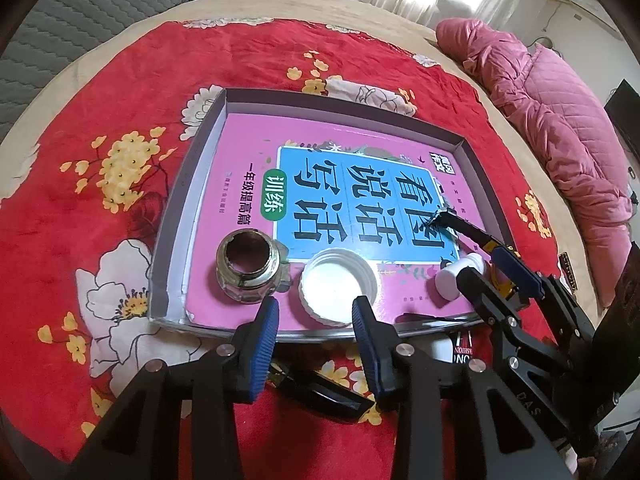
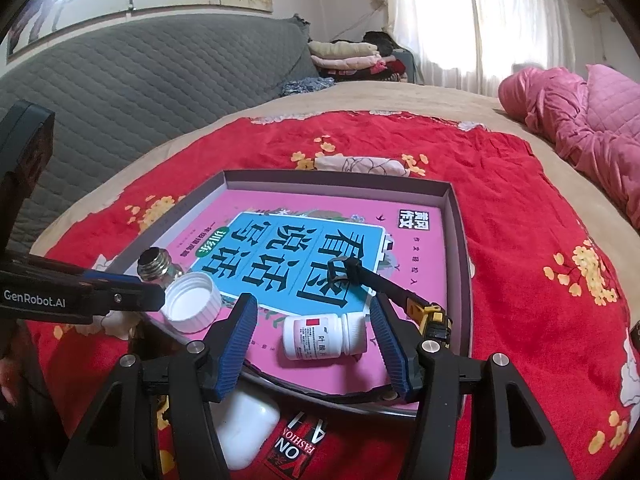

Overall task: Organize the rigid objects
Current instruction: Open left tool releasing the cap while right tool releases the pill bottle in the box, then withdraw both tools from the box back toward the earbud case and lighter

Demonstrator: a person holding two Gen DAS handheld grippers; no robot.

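Left tongs point(image 1: 316, 312) spread around white cap point(image 1: 339, 286); right tongs point(image 2: 314, 334) spread astride pill bottle point(image 2: 324, 336)

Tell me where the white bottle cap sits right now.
The white bottle cap lies open side up on the pink book in the tray, near its front edge, between the glass jar to its left and the small white pill bottle to its right.

Both grippers point(image 1: 314, 322) point(image 2: 312, 334) were black-framed, with ribbed blue pads point(image 2: 236, 344), silver screws, and white "GenRobot.AI" lettering point(image 2: 34, 303) at nine o'clock.
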